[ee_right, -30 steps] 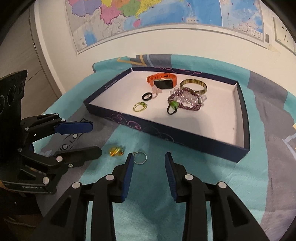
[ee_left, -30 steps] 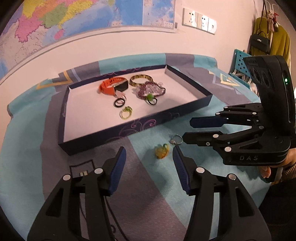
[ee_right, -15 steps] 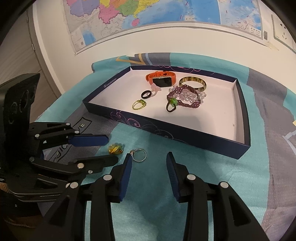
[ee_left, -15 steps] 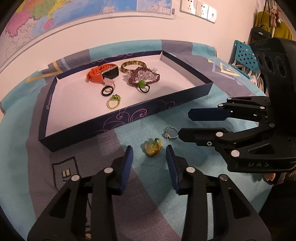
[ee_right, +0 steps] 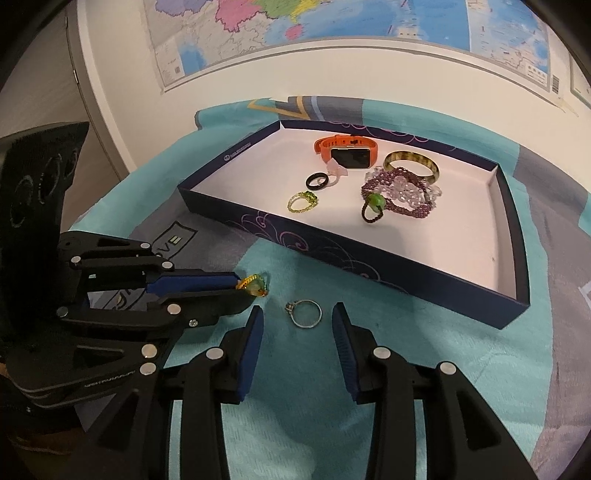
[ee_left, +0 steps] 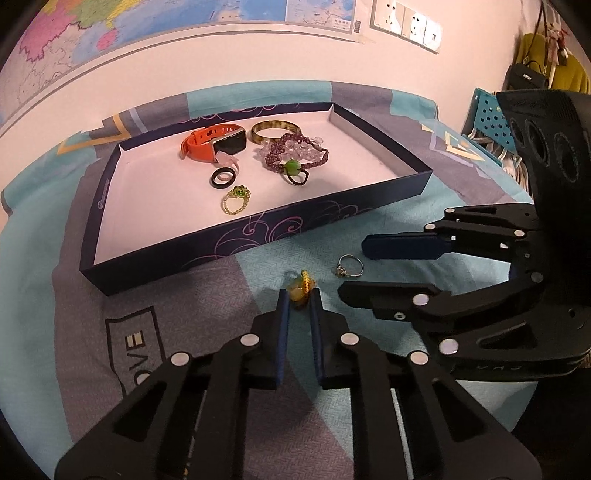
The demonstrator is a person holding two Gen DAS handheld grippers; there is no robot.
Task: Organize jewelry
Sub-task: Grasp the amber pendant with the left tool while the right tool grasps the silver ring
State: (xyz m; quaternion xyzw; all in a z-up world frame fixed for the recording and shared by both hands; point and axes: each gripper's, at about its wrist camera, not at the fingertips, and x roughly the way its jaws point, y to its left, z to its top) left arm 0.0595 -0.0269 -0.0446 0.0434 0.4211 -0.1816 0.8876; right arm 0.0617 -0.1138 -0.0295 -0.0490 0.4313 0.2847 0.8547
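Observation:
My left gripper (ee_left: 298, 295) is shut on a yellow-green bead ring (ee_left: 302, 288), pinched at its fingertips just in front of the tray; the ring also shows in the right wrist view (ee_right: 254, 285). A thin silver ring (ee_right: 305, 314) lies on the cloth between the open fingers of my right gripper (ee_right: 297, 314); it also shows in the left wrist view (ee_left: 349, 266). The dark blue tray (ee_left: 258, 236) holds an orange watch (ee_left: 214, 142), a bangle (ee_left: 275, 129), a purple bead bracelet (ee_left: 295, 157), a black ring (ee_left: 222, 178) and a small beaded ring (ee_left: 235, 200).
The teal and grey cloth (ee_right: 424, 369) covers the table. A wall with a map and sockets (ee_left: 404, 22) stands behind the tray. A blue pegboard (ee_left: 487, 114) and hanging bags stand at the far right.
My left gripper moved forward and closed on the yellow-green bead ring. My right gripper moved closer to the silver ring, its fingers still open on either side of it.

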